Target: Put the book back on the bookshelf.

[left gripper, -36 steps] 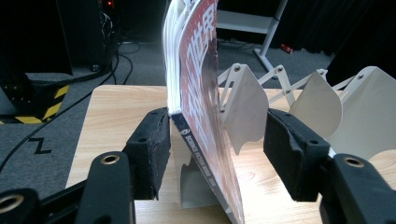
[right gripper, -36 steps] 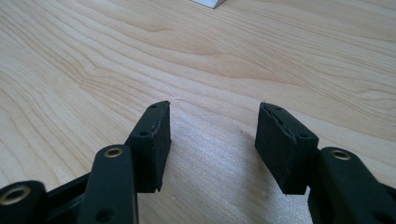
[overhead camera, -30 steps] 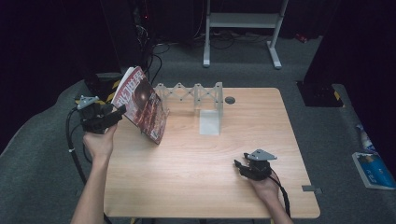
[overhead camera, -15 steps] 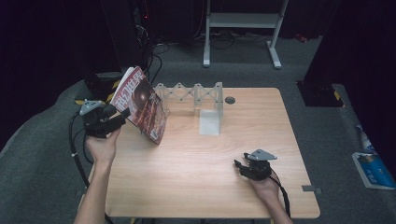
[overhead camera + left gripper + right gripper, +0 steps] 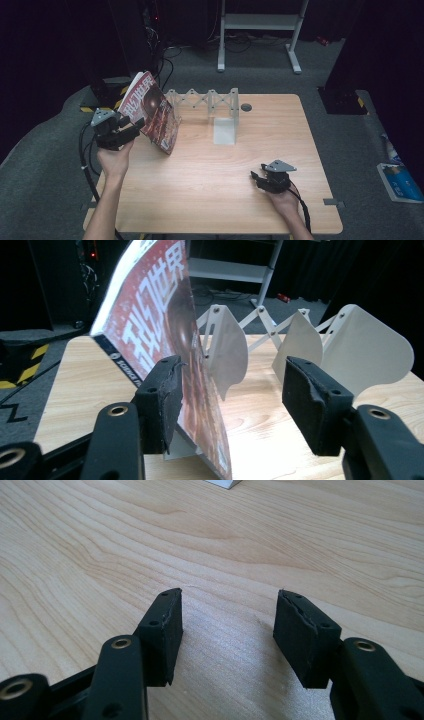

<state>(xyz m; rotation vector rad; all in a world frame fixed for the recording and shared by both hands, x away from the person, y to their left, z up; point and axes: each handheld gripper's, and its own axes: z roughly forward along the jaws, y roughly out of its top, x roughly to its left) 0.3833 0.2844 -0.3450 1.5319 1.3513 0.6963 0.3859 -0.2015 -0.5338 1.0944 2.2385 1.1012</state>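
A red-covered magazine [image 5: 152, 112] stands tilted on its lower edge at the table's left, by the left end of a white folding rack [image 5: 210, 100]. My left gripper [image 5: 134, 125] reaches it from the left. In the left gripper view the magazine [image 5: 160, 335] lies against the left pad [image 5: 162, 405], while the right pad [image 5: 312, 405] stands well clear of it, so the left gripper [image 5: 232, 375] is open. The rack's white plates [image 5: 370, 347] rise behind. My right gripper [image 5: 256, 176] rests low at the table's near right, open [image 5: 227, 605] over bare wood.
A small black disc [image 5: 245, 107] sits at the back of the wooden table [image 5: 300, 150]. A white metal frame [image 5: 260, 22] stands on the floor behind, cables trail at the back left, and a blue and white object [image 5: 400, 180] lies on the floor at right.
My left gripper has shifted slightly toward the near side beside the magazine, which stays tilted. The right gripper has not moved.
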